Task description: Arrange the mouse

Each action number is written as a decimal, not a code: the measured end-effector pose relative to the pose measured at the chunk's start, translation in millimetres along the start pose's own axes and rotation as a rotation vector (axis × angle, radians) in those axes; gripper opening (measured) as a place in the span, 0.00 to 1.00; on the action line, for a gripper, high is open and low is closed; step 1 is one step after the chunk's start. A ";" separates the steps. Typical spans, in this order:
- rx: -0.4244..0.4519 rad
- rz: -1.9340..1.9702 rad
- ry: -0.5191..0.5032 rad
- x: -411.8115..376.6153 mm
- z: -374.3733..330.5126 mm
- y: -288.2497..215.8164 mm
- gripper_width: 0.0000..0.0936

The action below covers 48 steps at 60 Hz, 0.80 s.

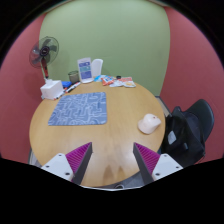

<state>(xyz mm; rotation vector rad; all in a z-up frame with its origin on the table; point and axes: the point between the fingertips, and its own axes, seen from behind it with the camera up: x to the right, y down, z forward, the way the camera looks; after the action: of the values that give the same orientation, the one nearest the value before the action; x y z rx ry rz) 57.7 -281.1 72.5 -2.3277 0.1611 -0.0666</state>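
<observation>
A white mouse (149, 123) rests on the round wooden table (120, 135), toward its right side, beyond and right of my right finger. A blue-grey patterned mouse mat (79, 109) lies flat on the left half of the table. My gripper (112, 160) hovers over the table's near edge, open, its magenta pads (78, 157) wide apart with only bare wood between them. The mouse is well clear of both fingers.
A black fan (45, 54) stands behind the table at the left. A white box (51, 89) and a blue-and-white carton (86, 69) sit at the table's far side with small items (118, 82). A black chair with a bag (187, 133) stands at the right.
</observation>
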 end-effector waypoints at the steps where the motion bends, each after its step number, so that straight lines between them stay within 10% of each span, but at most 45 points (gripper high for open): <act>1: 0.000 0.002 0.004 9.2 3.6 2.1 0.89; 48: 0.053 0.085 -0.004 136.6 180.4 -65.8 0.80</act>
<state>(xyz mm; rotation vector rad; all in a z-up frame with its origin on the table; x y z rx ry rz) 217.0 -125.5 -4.6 -2.2649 0.2529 -0.0231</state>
